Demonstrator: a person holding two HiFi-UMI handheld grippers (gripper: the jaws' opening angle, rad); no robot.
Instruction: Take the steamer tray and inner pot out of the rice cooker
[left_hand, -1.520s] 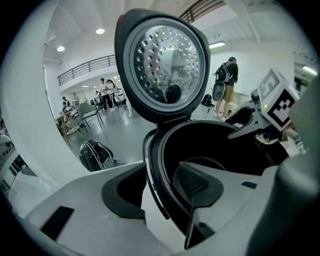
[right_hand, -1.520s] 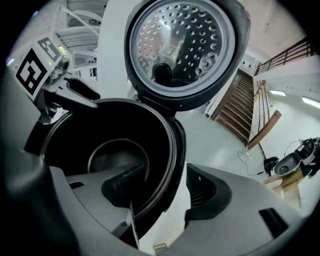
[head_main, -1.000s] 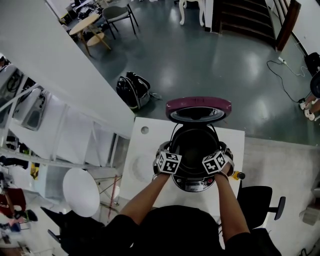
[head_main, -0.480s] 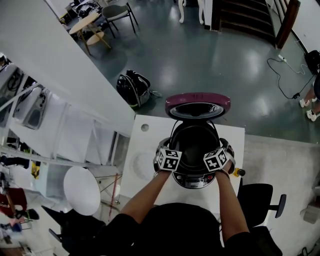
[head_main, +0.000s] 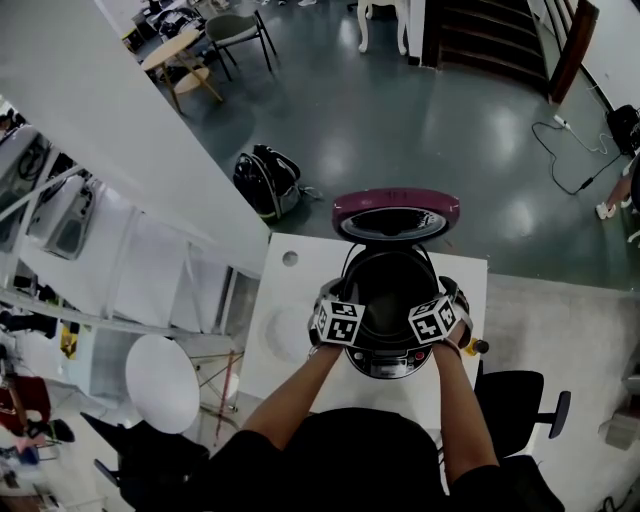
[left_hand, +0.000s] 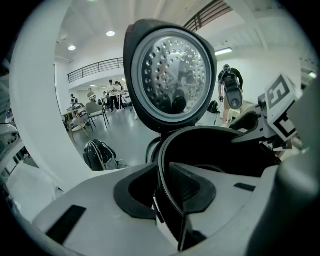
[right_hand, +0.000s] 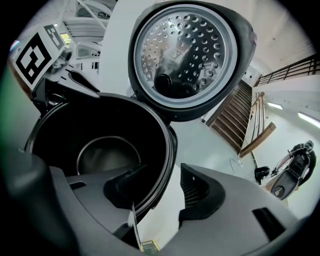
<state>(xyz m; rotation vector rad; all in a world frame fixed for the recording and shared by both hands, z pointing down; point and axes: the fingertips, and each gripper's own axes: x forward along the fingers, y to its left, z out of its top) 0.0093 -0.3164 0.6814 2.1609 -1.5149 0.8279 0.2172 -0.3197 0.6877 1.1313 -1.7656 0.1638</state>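
The inner pot (head_main: 388, 290) sits inside the rice cooker (head_main: 385, 362), whose lid (head_main: 396, 212) stands open behind it. The left claw (left_hand: 161, 192) straddles the pot's left rim with its jaws closing, one pad inside the pot and one outside. The right claw (right_hand: 162, 195) straddles the right rim, also closing, with a clear gap between its outer pad and the rim. The cooker stands on a white bench (head_main: 290, 300); a black backpack (head_main: 266, 180) lies on the floor beyond.
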